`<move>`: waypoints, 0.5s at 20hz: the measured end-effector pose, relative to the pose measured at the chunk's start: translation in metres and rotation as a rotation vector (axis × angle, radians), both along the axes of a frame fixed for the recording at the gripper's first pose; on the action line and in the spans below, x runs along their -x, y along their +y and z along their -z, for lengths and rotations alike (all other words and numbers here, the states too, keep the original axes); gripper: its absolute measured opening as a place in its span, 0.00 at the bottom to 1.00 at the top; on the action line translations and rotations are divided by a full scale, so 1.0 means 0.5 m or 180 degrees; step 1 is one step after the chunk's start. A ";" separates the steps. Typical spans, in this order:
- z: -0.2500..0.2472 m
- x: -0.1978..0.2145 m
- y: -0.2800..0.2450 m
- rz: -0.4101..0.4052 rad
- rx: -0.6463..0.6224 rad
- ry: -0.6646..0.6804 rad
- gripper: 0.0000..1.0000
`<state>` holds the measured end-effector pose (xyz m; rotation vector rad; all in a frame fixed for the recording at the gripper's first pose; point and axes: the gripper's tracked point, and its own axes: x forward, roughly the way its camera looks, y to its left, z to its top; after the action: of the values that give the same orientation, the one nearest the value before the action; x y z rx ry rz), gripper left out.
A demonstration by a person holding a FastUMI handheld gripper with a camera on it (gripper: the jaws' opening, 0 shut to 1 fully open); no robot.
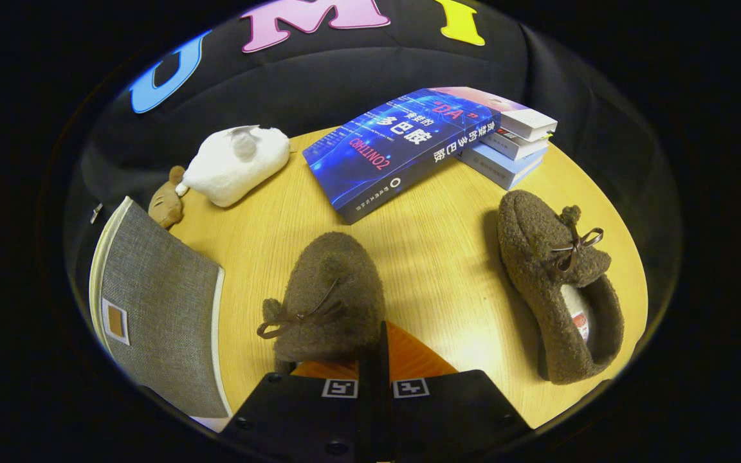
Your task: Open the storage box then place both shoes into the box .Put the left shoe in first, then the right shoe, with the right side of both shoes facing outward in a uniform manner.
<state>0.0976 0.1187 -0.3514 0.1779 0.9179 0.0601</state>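
The gripper (374,360) has its fingers pressed together on the near shoe's (332,292) collar, while the other shoe (554,283) lies well right and the grey box (158,308) stands left

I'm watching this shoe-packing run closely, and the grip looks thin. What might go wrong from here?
1. The gripper looks shut on only the heel edge of the near shoe, so the fuzzy shoe may slip or swing when lifted.
2. The grey storage box lies close beside that shoe; a swinging toe might bump it.
3. Whether this is the left shoe is hard to tell; the other shoe lies apart, so the order may be wrong.
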 end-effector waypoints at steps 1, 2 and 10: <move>-0.002 0.003 0.000 0.0012 -0.0021 0.0018 0.05; -0.007 0.003 0.001 0.0029 -0.0050 0.0026 0.05; -0.153 -0.004 -0.011 0.0072 -0.0175 -0.0171 0.05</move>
<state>0.0995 0.1131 -0.2749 0.2368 0.8612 0.0688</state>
